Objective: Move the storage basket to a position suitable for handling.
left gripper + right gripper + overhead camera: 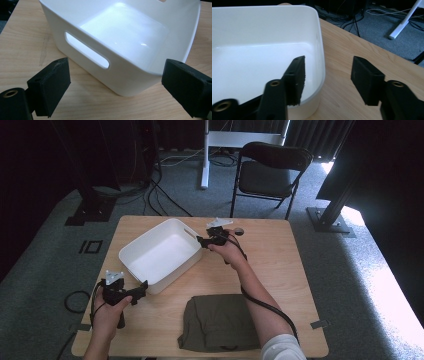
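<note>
Both grippers at the empty white plastic tub [161, 255] on the wooden bench [280, 270] — left gripper [115, 82] jaws wide apart at its near corner, right gripper [327, 77] jaws apart, straddling the rim.

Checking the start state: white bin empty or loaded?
Empty. The white bin shows a bare floor in the high view and both gripper views; the folded green cloth lies outside.

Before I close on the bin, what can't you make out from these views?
- Small dark thing beside the right gripper, high view: too small to identify.
- Folded olive garment, high view: its right side is covered by the forearm.
- White bin, left gripper view: far rim cut off by the top edge.
- Bin wall in the right gripper view: partly hidden behind the left-hand jaw.
</note>
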A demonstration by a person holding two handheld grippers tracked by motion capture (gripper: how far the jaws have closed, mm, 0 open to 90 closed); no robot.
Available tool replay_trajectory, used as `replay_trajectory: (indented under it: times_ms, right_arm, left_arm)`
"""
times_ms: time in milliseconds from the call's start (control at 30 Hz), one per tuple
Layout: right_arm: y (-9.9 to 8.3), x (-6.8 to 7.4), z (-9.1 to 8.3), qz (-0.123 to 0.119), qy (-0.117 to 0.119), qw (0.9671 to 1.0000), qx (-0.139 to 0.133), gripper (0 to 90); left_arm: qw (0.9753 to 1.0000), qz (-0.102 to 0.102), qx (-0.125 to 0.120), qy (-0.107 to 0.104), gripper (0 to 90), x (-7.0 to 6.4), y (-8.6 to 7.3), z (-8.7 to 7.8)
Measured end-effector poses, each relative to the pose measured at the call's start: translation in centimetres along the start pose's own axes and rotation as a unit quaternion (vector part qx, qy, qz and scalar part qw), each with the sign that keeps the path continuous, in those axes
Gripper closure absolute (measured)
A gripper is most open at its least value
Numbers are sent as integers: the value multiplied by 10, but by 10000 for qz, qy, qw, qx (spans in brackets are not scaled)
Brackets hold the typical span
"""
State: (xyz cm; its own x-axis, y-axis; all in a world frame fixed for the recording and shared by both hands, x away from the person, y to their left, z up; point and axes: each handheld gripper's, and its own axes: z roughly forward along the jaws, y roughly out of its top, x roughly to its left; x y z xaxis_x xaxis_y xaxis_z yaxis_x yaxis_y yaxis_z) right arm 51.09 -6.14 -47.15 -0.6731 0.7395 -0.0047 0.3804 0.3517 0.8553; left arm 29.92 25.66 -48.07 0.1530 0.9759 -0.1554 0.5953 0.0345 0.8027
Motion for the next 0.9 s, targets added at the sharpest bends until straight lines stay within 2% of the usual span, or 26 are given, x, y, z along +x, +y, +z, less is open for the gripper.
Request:
replay_trajectory:
  times_ms: [67, 100, 200, 267, 367, 400, 467, 500, 533, 567, 667, 800, 867, 900]
  right_arm:
    - [2, 1, 3, -17, -11, 10000, 22, 473]
    - [2, 2, 5, -28, -15, 10000, 30, 478]
    - [4, 5, 10, -110, -76, 9999, 90, 514]
    - [4, 6, 14, -107, -101, 9997, 171, 540]
    - [2, 6, 17, -102, -263, 9992, 274, 559]
    - [2, 6, 18, -64, -300, 9991, 287, 604]
    - [1, 5, 19, -51, -261, 9992, 307, 628]
    - [-1, 5, 20, -46, -261, 9990, 373, 687]
    - [-1, 5, 20, -46, -261, 9990, 373, 687]
    - [-1, 6, 20, -2, -221, 9991, 373, 733]
    - [0, 9, 19, -135, -267, 9988, 395, 769]
    - [0, 14, 19, -214, -293, 9982, 483, 814]
    - [0, 16, 17, -170, -294, 9981, 507, 818]
    - [0, 16, 17, -170, -294, 9981, 507, 817]
  left_arm:
    - [9998, -47, -141, 110, 163, -1, 4, -1]
    - [9998, -95, -174, 101, 164, 0, 7, 0]
    - [9996, -153, -122, 225, 218, 4, 12, 6]
    - [9992, -86, -7, 378, 252, 6, 13, 12]
    - [9989, -306, 62, 339, 297, 8, 12, 21]
    - [9989, -286, 40, 371, 298, 7, 11, 23]
    - [9986, -317, 17, 418, 298, 6, 11, 26]
    - [9987, -362, 30, 368, 350, 6, 11, 28]
    - [9986, -414, 41, 340, 350, 6, 11, 30]
    - [9986, -460, 35, 273, 404, 6, 11, 31]
    - [9975, -682, 85, 171, 408, 8, 11, 33]
    - [9970, -746, 56, 220, 437, 8, 11, 33]
    - [9973, -679, 37, 287, 463, 9, 12, 33]
    - [9976, -580, -1, 377, 463, 9, 13, 33]
